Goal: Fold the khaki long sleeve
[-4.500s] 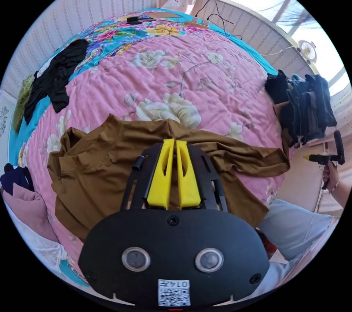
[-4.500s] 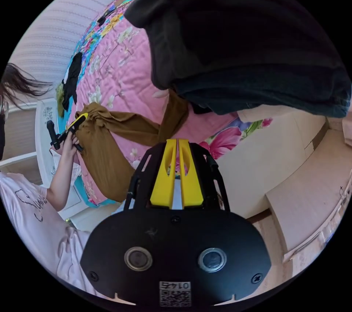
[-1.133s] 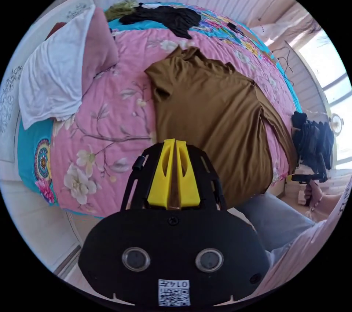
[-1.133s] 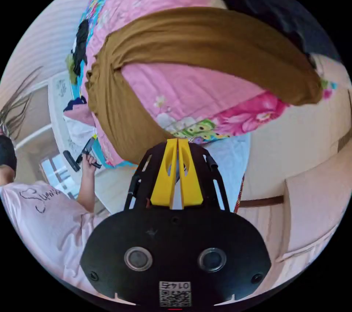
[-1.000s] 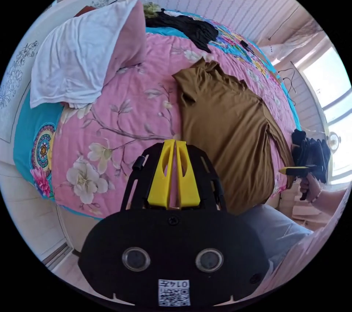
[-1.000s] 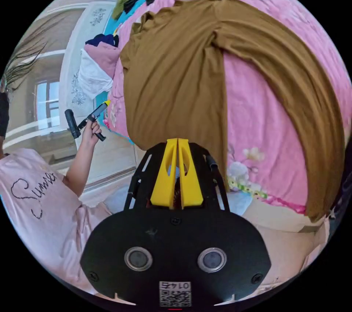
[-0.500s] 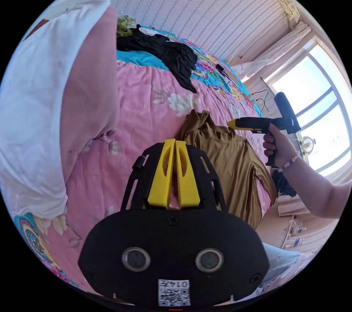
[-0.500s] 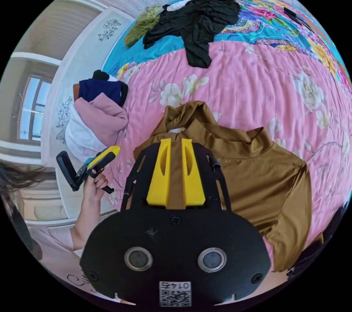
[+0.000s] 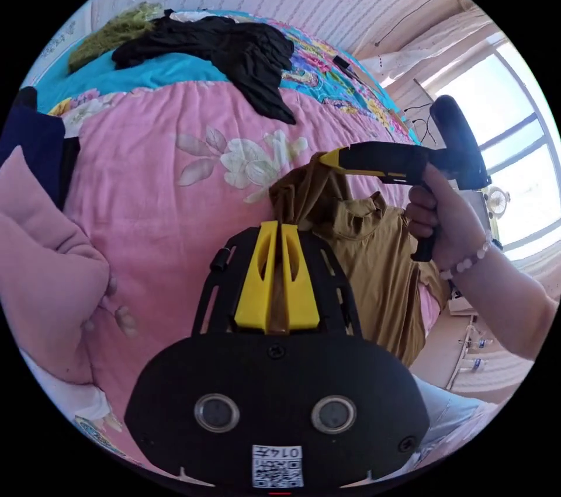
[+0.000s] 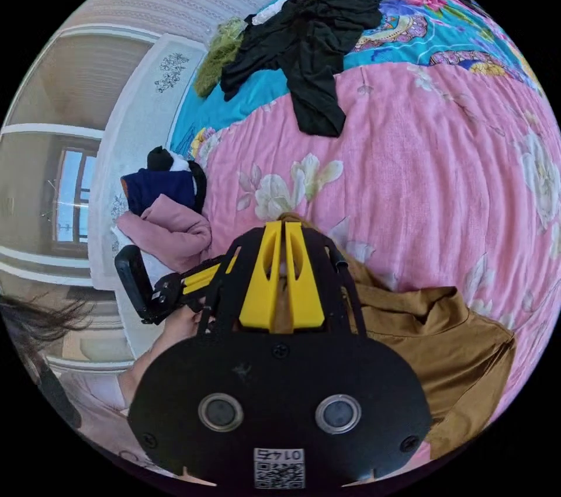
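Note:
The khaki long sleeve [image 9: 380, 263] lies on the pink flowered quilt [image 9: 152, 181], its collar end gathered into a raised bunch [image 9: 304, 193]. My left gripper [image 9: 278, 226] is shut on that bunch, and khaki cloth shows between its yellow jaws. My right gripper [image 9: 328, 157], held by a hand [image 9: 438, 222], comes in from the right and meets the top of the same bunch. In the right gripper view, my right gripper [image 10: 282, 225] is shut with khaki cloth in the narrow gap, and the shirt body [image 10: 450, 345] spreads to the right. The left gripper [image 10: 201, 278] sits just beside it.
A black garment [image 9: 239, 53] and a green one [image 9: 111, 32] lie at the far end on the teal bedspread [image 10: 234, 94]. A pink and navy pile [image 10: 166, 205] sits by the bed's side. A window [image 9: 502, 129] and cables [image 9: 418, 111] lie beyond the bed.
Both views swung toward the collar end. The right gripper's jaws went from open around the collar to shut. The two grippers came together and the cloth now stands bunched up off the quilt.

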Available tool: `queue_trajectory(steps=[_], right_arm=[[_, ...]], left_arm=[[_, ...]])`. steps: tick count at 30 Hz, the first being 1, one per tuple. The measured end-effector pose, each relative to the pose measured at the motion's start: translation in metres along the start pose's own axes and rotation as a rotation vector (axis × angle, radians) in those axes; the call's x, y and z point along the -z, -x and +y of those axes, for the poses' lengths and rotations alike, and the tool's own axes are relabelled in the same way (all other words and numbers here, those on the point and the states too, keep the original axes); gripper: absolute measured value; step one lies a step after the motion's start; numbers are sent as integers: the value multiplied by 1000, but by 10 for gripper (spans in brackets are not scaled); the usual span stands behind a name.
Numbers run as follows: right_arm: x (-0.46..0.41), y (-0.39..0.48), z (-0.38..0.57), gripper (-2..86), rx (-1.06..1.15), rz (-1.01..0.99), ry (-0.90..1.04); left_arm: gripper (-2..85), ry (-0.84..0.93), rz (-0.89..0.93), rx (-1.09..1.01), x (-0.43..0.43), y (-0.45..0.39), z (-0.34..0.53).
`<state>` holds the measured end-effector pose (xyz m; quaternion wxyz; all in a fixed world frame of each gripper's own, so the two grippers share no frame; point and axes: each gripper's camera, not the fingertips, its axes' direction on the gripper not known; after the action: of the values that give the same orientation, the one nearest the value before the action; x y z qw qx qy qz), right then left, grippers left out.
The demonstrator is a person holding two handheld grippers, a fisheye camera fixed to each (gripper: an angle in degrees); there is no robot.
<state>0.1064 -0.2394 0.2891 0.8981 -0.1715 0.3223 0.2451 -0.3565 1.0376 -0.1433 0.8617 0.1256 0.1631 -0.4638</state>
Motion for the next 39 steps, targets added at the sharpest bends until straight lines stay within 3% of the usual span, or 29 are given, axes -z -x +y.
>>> queue_trajectory(steps=[7,11,13,15,18,22,28,33,35,39], right_arm=[[24,154,8,2,485,-322,-3],[-12,241,52,3,676,-586,194],[-52,263,75,4,682,-600,363],[-110,274,104,8,623,-449,542],[-146,277,123,13,558,-241,648],[-124,288,116,19,543,-166,548],[-81,297,83,52,411,192,322],[-83,282,54,87,156,179,216],[-95,281,46,74,123,206,211],[-116,293,31,24,126,216,279]], left_arm=[[-9,-311,79,77,138,28,164],[-7,-257,13,196,162,30,259],[-1,-151,-26,332,154,39,318],[13,-72,-29,435,142,52,359],[37,27,-29,548,136,72,407],[40,1,-168,576,153,104,434],[49,-193,-268,538,171,167,419],[79,-106,-347,467,139,203,400],[66,-25,-350,451,119,215,404],[-1,-36,-340,449,130,222,429]])
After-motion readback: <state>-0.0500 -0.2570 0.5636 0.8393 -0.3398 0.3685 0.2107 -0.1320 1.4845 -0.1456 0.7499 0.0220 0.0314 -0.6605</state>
